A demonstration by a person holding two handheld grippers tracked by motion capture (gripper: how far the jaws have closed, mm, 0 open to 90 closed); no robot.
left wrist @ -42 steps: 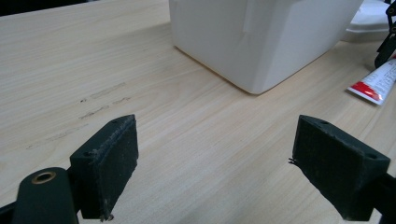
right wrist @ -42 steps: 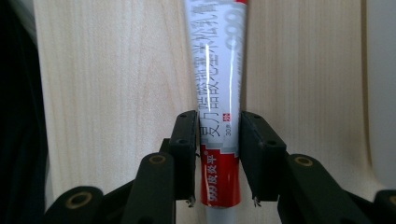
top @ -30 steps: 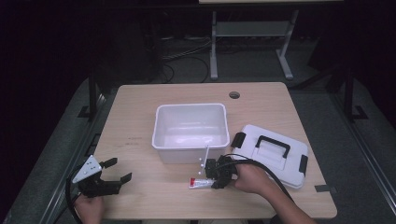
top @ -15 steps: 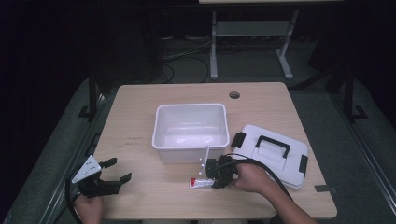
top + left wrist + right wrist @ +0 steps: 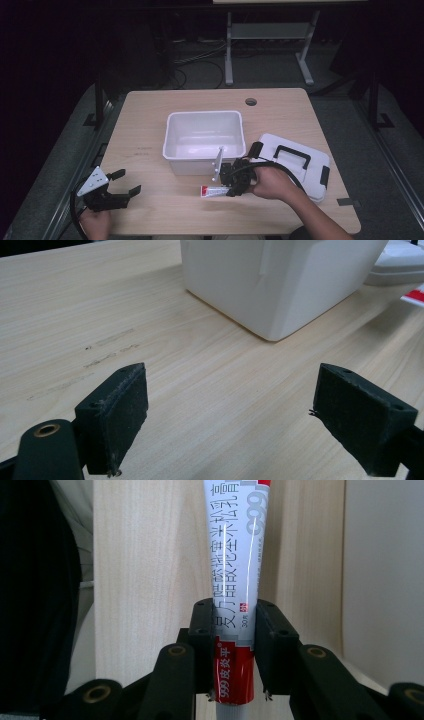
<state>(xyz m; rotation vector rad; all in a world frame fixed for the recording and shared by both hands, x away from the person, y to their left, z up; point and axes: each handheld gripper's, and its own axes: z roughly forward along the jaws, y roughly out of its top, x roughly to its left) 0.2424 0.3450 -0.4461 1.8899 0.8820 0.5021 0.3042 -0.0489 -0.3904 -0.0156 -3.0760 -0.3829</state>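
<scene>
A white tube with red ends and printed lettering (image 5: 210, 191) is held level just above the table, in front of the white bin (image 5: 204, 114). My right gripper (image 5: 231, 187) is shut on it near its red end. In the right gripper view the tube (image 5: 235, 555) runs straight up between the black pads (image 5: 202, 630), which press on both of its sides. My left gripper (image 5: 127, 182) rests at the table's front left, open and empty. In the left gripper view its gripper (image 5: 230, 415) faces the bin's corner (image 5: 270, 285) across bare wood.
The white lid with a black handle (image 5: 295, 165) lies to the right of the bin, beside my right hand. A round cable hole (image 5: 251, 101) sits near the table's far edge. Beyond the table are a dark floor and a metal stand (image 5: 270, 30).
My right gripper has risen slightly with the tube in it. The left gripper has stayed where it was.
</scene>
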